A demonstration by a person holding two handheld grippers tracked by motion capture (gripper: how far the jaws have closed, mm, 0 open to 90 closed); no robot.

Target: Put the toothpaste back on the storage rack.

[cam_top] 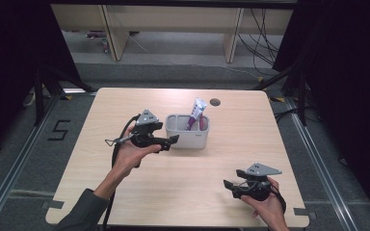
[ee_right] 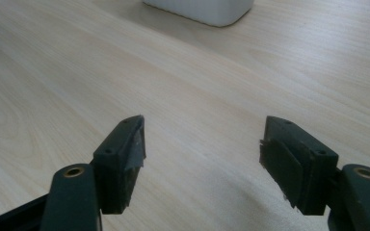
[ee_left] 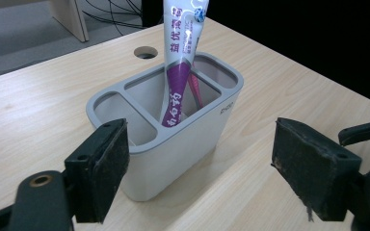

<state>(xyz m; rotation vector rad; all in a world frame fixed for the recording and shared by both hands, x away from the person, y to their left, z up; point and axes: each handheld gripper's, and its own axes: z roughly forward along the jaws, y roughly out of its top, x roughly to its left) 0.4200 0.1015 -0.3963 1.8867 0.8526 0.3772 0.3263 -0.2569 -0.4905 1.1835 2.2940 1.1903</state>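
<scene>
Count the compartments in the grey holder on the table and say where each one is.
3. In the left gripper view, the holder has a near-left compartment, a middle one holding the toothpaste tube, and a far one.

Bench (cam_top: 183, 192): light wood-grain top with rounded corners. A round cable hole (cam_top: 215, 102) sits near the far edge. Grey compartmented holder (cam_top: 188, 135) stands directly on the top, just nearer than the hole and slightly left of it.
</scene>
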